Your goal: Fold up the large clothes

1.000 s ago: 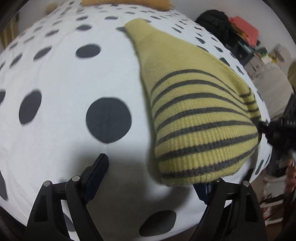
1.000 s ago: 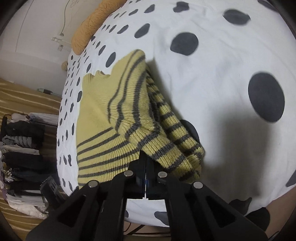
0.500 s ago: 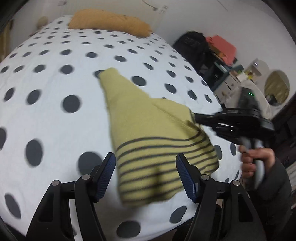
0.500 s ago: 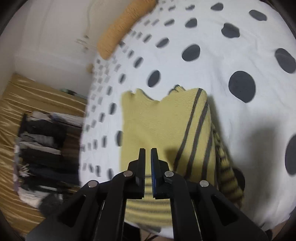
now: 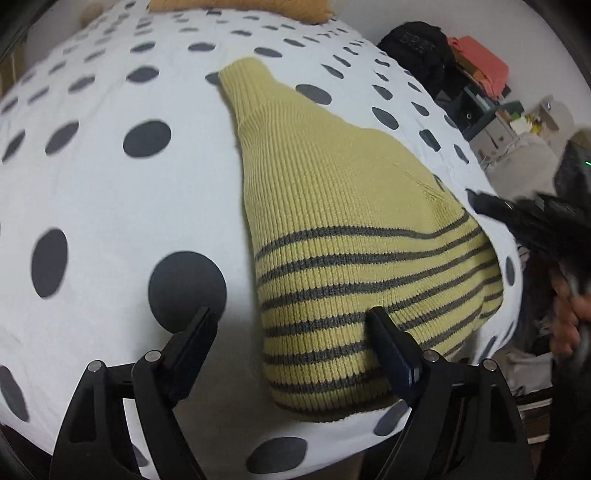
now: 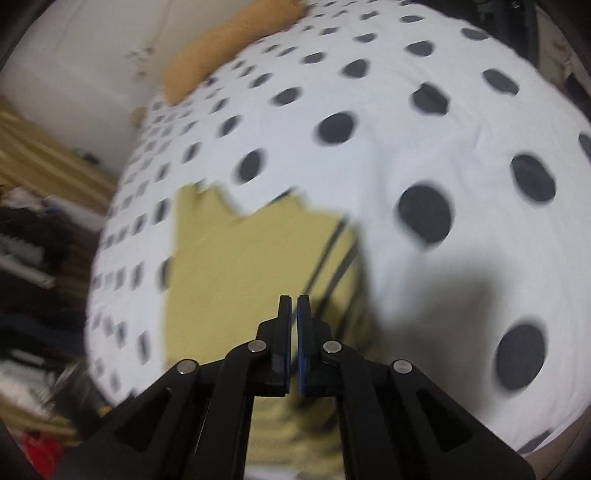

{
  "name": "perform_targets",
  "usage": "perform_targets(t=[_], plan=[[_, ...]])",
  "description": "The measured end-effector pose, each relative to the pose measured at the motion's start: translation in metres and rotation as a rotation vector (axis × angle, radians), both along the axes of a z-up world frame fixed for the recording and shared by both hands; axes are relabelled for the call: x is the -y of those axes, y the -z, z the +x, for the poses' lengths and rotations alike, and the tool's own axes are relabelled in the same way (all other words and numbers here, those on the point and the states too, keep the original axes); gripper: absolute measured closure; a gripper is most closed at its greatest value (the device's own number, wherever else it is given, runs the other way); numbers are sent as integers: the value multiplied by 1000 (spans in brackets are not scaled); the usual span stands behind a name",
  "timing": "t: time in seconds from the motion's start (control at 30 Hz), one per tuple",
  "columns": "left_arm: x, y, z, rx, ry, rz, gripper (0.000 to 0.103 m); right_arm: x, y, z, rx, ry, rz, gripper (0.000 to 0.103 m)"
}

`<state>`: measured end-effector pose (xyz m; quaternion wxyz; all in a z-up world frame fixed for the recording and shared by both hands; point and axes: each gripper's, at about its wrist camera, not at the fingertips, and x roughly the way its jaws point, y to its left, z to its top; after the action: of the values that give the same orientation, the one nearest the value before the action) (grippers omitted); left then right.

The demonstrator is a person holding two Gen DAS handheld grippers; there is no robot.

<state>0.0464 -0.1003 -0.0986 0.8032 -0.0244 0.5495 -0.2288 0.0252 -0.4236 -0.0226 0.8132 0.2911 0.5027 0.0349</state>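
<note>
A yellow knit sweater [image 5: 332, 206] with grey stripes lies folded on the white bedspread [image 5: 110, 192] with dark dots. Its striped hem is nearest me and its collar end points away. My left gripper [image 5: 291, 325] hovers over the hem with its jaws opening. The sweater's left edge lies between the fingers, which do not press on it. In the right wrist view the sweater [image 6: 229, 280] is blurred under my right gripper [image 6: 294, 306], which is shut on nothing. That right gripper [image 5: 476, 199], held by a hand [image 5: 569, 321], also shows beside the sweater's right edge.
An orange pillow [image 5: 240, 7] lies at the head of the bed. A black bag [image 5: 413, 40] and cluttered shelves [image 5: 480, 70] stand beyond the bed's right side. Hanging clothes [image 6: 29, 258] show past its left side. The bed's near edge runs just under the grippers.
The right gripper has lifted off the sweater's folded edge and rolled, staying shut. The left jaws narrowed and then widened again, and the left view has come back close over the hem.
</note>
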Motion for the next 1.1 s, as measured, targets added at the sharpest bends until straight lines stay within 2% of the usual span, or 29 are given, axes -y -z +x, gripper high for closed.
perform_targets(t=[0.03, 0.07, 0.13, 0.2, 0.23, 0.27, 0.3, 0.33, 0.37, 0.43, 0.5, 0.57, 0.6, 0.63, 0.7, 0.73, 0.77, 0.83, 0.87, 0.9, 0.97, 1.03, 1.1], plan=[[1, 2, -2, 13, 3, 17, 19, -11, 2, -13, -2, -25, 33, 101], [1, 3, -4, 11, -1, 20, 19, -20, 15, -28, -44, -47, 41, 101], [-2, 10, -8, -15, -6, -2, 19, -22, 47, -40, -114, -38, -42, 103], [1, 10, -13, -5, -8, 13, 19, -1, 69, -55, -90, 44, 95, 103], [1, 6, -15, 8, -10, 29, 19, 4, 67, -59, -92, 77, 139, 103], [-2, -2, -17, 17, -20, 40, 20, 2, 56, -62, -92, 88, 122, 103], [-7, -12, -17, 20, -35, 39, 27, -3, 44, -65, -81, 88, 88, 103], [-14, -25, -19, 30, -64, 23, 31, -9, 31, -67, -61, 84, 64, 99], [-17, -34, -18, 37, -68, 3, 32, -19, 14, -72, -20, 71, 38, 99], [-12, -54, -25, 74, -25, -52, 32, -33, 0, -73, 15, 39, 46, 99], [5, -61, -30, 106, 32, -50, 32, -46, -2, -66, 20, 12, 74, 99], [24, -52, -33, 105, 80, -17, 35, -62, 11, -59, -22, -6, 50, 98], [32, -40, -33, 84, 97, 2, 42, -60, 26, -54, -49, -8, 36, 99], [36, -26, -34, 64, 104, 32, 43, -59, 39, -53, -71, -7, 30, 99], [34, -1, -40, 75, 107, 100, 39, -52, 61, -57, -100, 10, 63, 103], [28, 3, -42, 53, 102, 95, 39, -45, 67, -62, -105, 20, 105, 103], [14, 6, -44, 3, 72, 53, 40, -41, 68, -66, -104, 37, 140, 103], [-13, -2, -50, -50, 2, -18, 56, -37, 67, -70, -107, 43, 156, 103], [-19, -15, -55, -36, -6, -38, 75, -39, 63, -72, -107, 32, 137, 103], [-19, -30, -58, -2, 8, -51, 101, -40, 61, -72, -106, 27, 118, 103], [-7, -61, -61, 92, 69, -71, 102, -43, 58, -71, -107, 27, 85, 103], [5, -77, -56, 122, 99, -119, 102, -43, 59, -69, -111, 40, 96, 103], [22, -74, -47, 126, 116, -109, 99, -41, 58, -70, -111, 47, 100, 103]])
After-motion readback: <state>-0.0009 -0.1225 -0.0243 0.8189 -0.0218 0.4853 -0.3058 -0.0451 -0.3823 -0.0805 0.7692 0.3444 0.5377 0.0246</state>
